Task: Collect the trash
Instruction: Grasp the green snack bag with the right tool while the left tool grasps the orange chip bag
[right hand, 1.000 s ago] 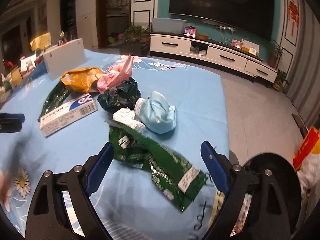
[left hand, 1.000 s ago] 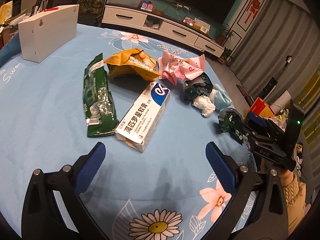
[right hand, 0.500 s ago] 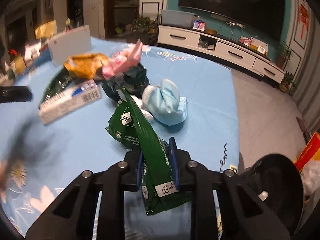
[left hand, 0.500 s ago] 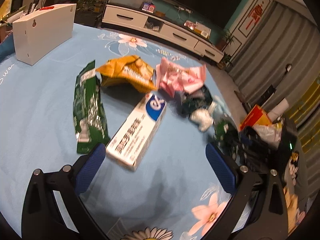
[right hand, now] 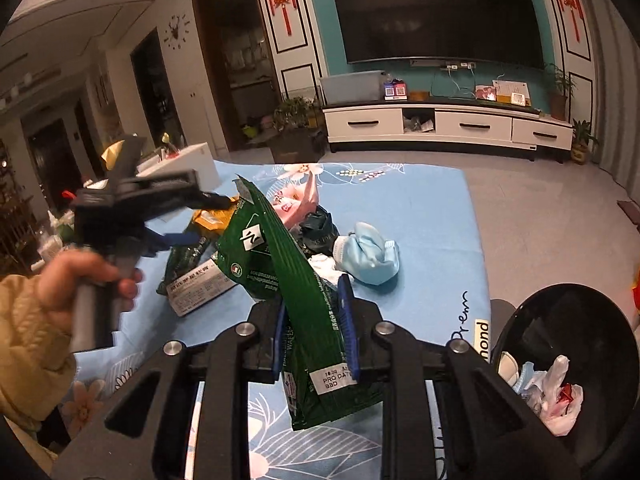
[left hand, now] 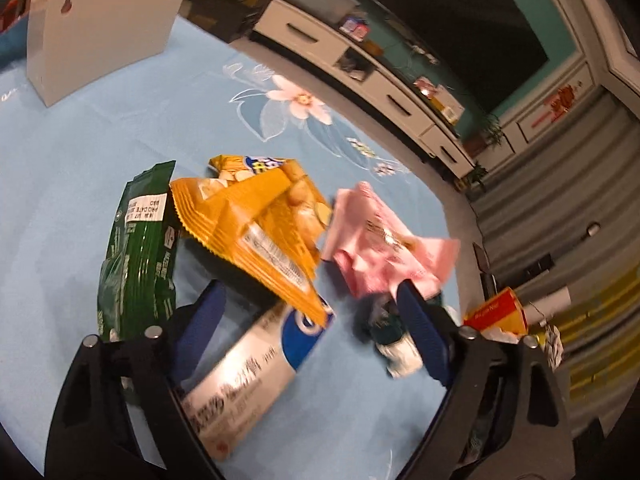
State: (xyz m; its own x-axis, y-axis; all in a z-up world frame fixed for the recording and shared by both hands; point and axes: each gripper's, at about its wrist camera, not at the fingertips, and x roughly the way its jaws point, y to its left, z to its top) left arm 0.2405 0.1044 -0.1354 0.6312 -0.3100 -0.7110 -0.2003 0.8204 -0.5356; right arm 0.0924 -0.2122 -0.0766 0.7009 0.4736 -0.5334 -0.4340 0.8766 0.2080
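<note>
My right gripper (right hand: 314, 320) is shut on a long green wrapper (right hand: 280, 264), which hangs tilted above the blue floral tablecloth (right hand: 432, 216). My left gripper (left hand: 310, 320) hovers low over a white toothpaste box (left hand: 248, 376). Its jaws are closing, with the box and the tip of an orange snack bag (left hand: 256, 224) between the blue fingers; the pads do not press on either. In the right wrist view, the left gripper (right hand: 172, 236) is held by a hand in a yellow sleeve. A black bin (right hand: 520, 320) with trash in it stands at the lower right.
On the cloth lie a second green wrapper (left hand: 136, 264), a pink wrapper (left hand: 380, 248), a dark crumpled bag (left hand: 376, 316), white tissue (left hand: 400, 356) and a blue face mask (right hand: 368, 256). A white box (left hand: 96, 28) stands at the far left. A red-yellow bag (left hand: 496, 312) sits off the table edge.
My right gripper shut on the green wrapper and raised it off the cloth. My left gripper slid forward over the toothpaste box, rolled, and its jaws narrowed.
</note>
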